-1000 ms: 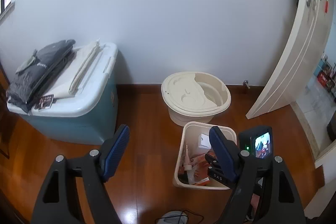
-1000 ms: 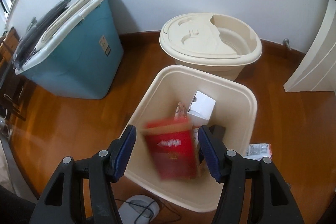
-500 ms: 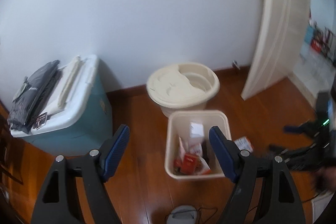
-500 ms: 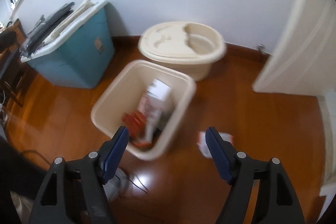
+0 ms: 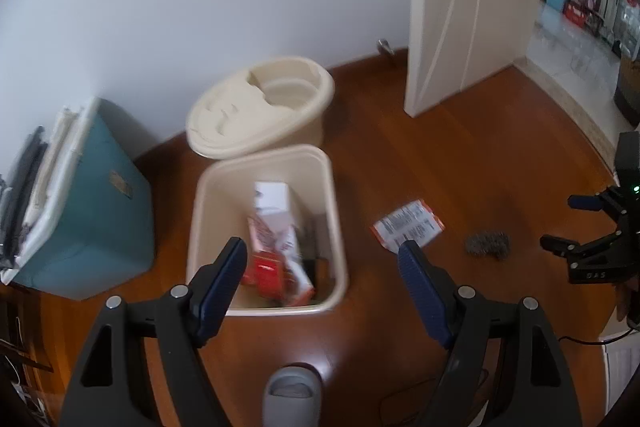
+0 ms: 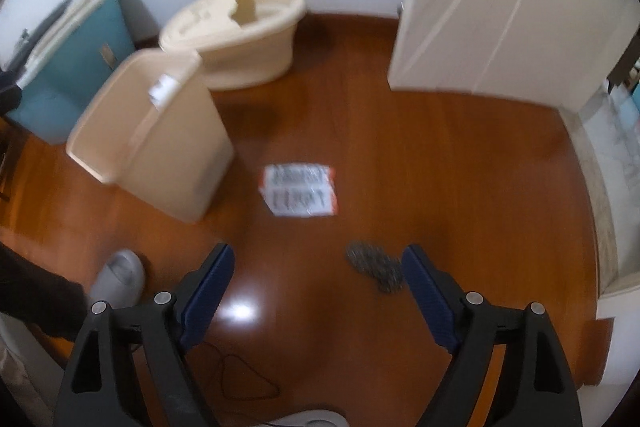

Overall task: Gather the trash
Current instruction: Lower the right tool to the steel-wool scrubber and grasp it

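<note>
My right gripper, jaws just spread and empty, hangs over the grey metal scouring pad at lower centre; my left gripper gapes above the cream plastic bin.

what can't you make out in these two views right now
- Print on the flat wrapper on the floor: motion blur in both views.
- Grey scrubber-like clump: too blurred in the right wrist view to identify.
- Contents of the beige bin: hidden by its wall in the right wrist view.
- Items stacked on the teal box: cut off by the left wrist view's edge.
</note>
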A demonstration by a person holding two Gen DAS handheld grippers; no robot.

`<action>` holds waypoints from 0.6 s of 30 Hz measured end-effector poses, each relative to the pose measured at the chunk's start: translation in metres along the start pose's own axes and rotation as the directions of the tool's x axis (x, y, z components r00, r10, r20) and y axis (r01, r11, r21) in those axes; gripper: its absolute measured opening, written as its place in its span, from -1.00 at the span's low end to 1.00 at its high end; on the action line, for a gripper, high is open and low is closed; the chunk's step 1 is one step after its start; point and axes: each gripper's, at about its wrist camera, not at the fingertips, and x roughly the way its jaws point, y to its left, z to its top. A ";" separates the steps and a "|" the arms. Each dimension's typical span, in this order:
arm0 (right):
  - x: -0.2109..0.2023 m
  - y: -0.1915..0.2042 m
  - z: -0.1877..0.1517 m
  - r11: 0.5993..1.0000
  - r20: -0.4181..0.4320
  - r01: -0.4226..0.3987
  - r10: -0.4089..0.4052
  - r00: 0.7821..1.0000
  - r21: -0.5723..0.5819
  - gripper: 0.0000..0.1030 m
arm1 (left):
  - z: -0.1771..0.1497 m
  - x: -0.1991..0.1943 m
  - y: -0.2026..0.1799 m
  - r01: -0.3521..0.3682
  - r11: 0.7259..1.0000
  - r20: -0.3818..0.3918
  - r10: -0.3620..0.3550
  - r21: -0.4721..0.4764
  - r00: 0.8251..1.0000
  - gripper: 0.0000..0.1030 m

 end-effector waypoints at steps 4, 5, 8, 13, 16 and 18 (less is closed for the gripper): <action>0.057 -0.030 -0.022 1.000 -0.057 -0.006 0.007 0.998 0.015 0.80 | -0.002 0.032 -0.034 0.016 1.000 -0.023 -0.015 0.018 1.000 0.51; 0.069 -0.035 -0.026 1.000 -0.071 0.000 0.001 0.997 0.008 0.81 | -0.004 0.041 -0.044 0.017 0.999 -0.027 -0.016 0.028 1.000 0.51; 0.116 -0.054 -0.038 1.000 -0.138 0.018 -0.021 0.990 -0.025 0.82 | -0.008 0.066 -0.069 0.027 0.998 -0.049 -0.024 0.063 0.999 0.51; 0.180 -0.067 -0.042 0.997 -0.193 0.020 -0.035 0.981 -0.079 0.82 | -0.022 0.100 -0.092 0.023 0.995 -0.075 -0.016 0.099 0.997 0.51; 0.211 -0.066 -0.041 0.992 -0.214 -0.002 -0.025 0.977 -0.125 0.82 | -0.029 0.118 -0.097 0.015 0.994 -0.100 -0.005 0.109 0.995 0.51; 0.226 -0.064 -0.042 0.987 -0.216 -0.006 -0.029 0.976 -0.164 0.82 | -0.034 0.126 -0.100 0.017 0.994 -0.106 -0.005 0.110 0.994 0.51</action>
